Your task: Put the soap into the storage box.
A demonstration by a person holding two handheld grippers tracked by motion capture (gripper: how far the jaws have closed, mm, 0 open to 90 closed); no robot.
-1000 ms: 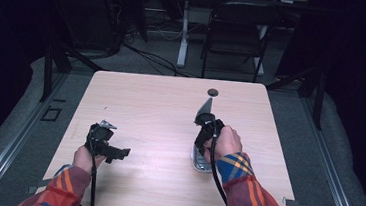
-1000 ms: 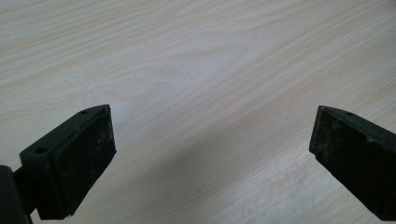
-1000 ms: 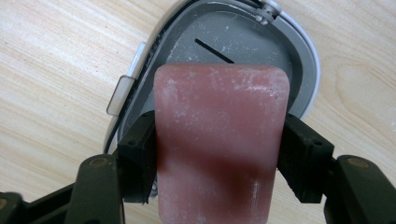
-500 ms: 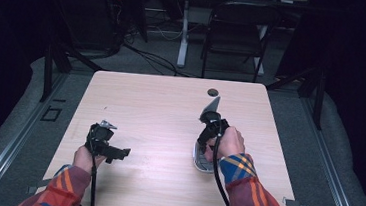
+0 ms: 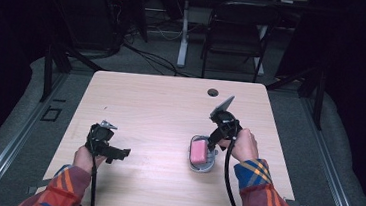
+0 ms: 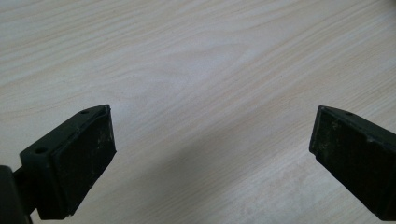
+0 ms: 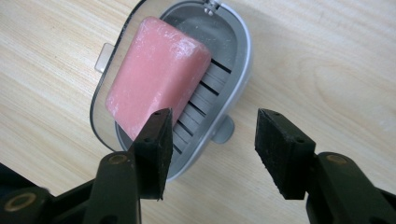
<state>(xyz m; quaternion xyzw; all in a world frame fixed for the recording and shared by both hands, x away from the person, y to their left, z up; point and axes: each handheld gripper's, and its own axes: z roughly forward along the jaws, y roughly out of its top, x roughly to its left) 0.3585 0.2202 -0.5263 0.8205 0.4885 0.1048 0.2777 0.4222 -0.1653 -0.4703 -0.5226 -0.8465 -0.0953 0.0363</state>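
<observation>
A pink bar of soap (image 7: 156, 86) lies tilted in a grey slotted soap dish (image 7: 233, 51) on the wooden table. In the high view the soap (image 5: 198, 151) and its dish (image 5: 201, 166) sit right of centre, near the front. My right gripper (image 7: 215, 123) is open, one jaw over the dish's near rim beside the soap and the other over bare wood; from above, the right gripper (image 5: 212, 144) hangs at the dish's right edge. My left gripper (image 6: 212, 135) is wide open over bare table, and the left gripper (image 5: 118, 152) is at the front left.
The light wooden table (image 5: 160, 111) has a dark round hole (image 5: 213, 92) near its far edge. A black chair (image 5: 237, 37) and cables stand on the floor beyond the table.
My right gripper has shifted slightly right and away from over the dish, so the pink soap now shows from above. The left gripper has not moved.
</observation>
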